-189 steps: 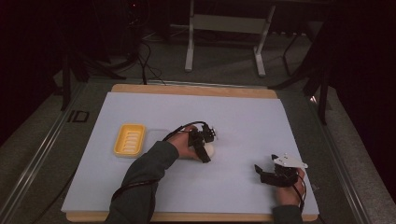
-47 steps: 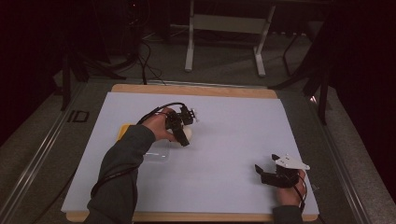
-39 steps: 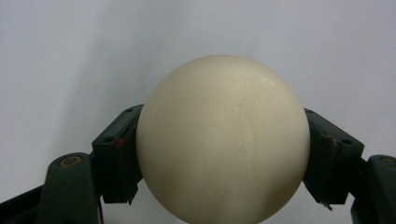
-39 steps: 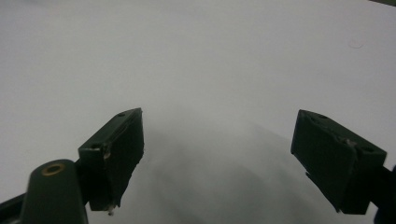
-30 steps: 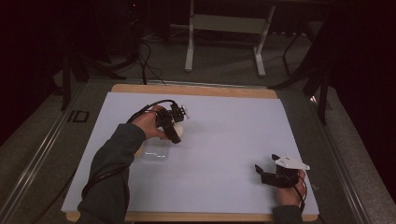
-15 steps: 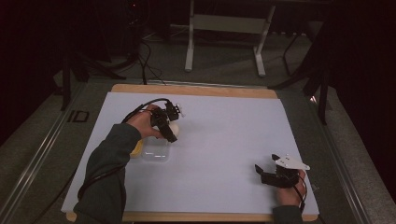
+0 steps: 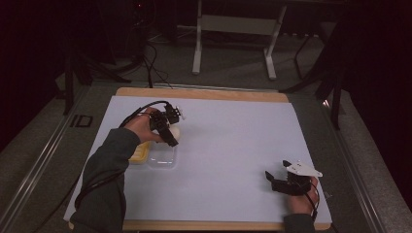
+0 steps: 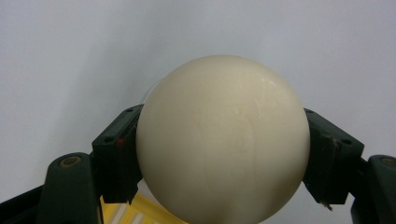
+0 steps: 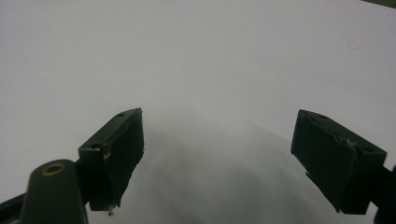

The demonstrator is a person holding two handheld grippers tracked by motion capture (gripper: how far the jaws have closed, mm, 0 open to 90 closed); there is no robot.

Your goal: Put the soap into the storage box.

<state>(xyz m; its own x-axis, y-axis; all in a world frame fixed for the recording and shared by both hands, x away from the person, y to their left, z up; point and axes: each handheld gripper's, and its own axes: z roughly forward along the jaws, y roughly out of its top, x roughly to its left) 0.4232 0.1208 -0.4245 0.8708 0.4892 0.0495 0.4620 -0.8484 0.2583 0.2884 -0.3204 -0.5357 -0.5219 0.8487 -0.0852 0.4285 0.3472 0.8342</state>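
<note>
cream ball (image 8: pixel 223 140): clamped between jaws of left gripper (image 7: pixel 169 132), held above clear tray (image 7: pixel 162 158), yellow tray (image 7: pixel 138 152) just beside, toward the left hand. right gripper (image 7: pixel 278 180): jaws spread, empty, resting well apart at table (image 7: pixel 233 141) near edge.

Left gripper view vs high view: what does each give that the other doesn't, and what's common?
The left gripper view alone gives the grip: the two black jaws press on opposite sides of the smooth cream ball, with nothing visible between pads and ball.

The high view alone gives the layout: the clear plastic tray beside the yellow ridged tray, the wood-edged white table, and the right gripper resting near the table's front right, apart from everything.

Both show the ball in the left gripper, a bit of the yellow tray and the white surface.
</note>
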